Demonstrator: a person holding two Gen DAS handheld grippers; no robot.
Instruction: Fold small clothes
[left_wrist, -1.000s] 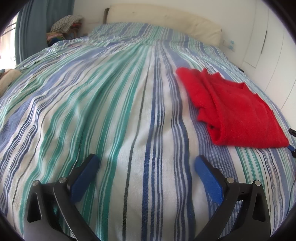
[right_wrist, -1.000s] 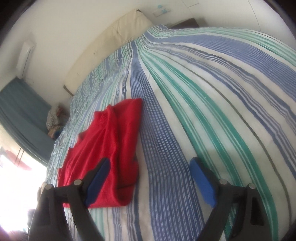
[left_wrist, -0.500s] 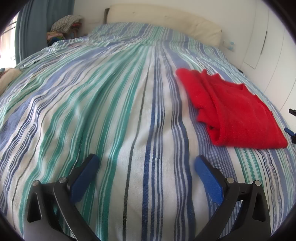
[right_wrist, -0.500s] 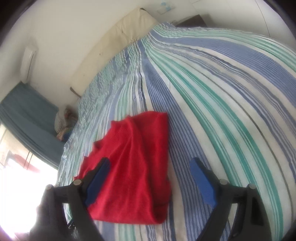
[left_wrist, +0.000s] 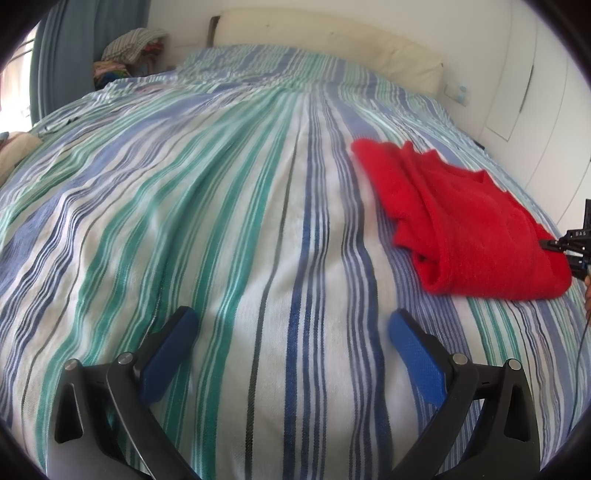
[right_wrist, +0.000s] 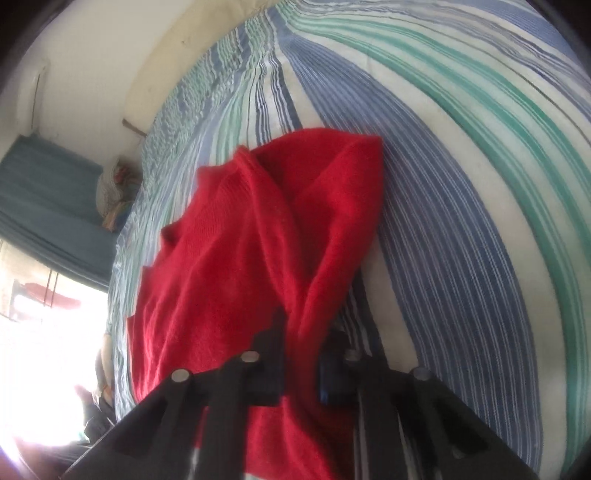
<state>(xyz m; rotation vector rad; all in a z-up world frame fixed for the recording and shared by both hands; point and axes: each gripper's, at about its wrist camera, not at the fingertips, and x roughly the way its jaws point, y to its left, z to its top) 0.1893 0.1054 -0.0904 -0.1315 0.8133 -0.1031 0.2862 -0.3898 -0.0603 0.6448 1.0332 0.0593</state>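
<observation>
**Right gripper closes on the red garment's near edge**

We have the red knit garment lying on the striped bedspread, already doubled over itself, off to the right of the left gripper and towards the side of the bed. Our right gripper is at the garment's near edge, and its jaws are closing with a bunched ridge of red fabric between them; in the right wrist view the cloth rises in a pinched fold straight out from between the pads, so we read this as a grip on the fabric. Our left gripper hovers over bare bedspread with its blue pads set wide apart and nothing between them, well clear of the garment.

We judge the step in hand to be taking hold of the garment for a further fold or for moving it, with the fold itself not yet begun. The next move calls for lifting the gripped edge without dragging the layers underneath apart. The knit looks soft and thick, so the pinch may hold only the top layer. The left gripper would likely need to come across and take the other corner.
</observation>
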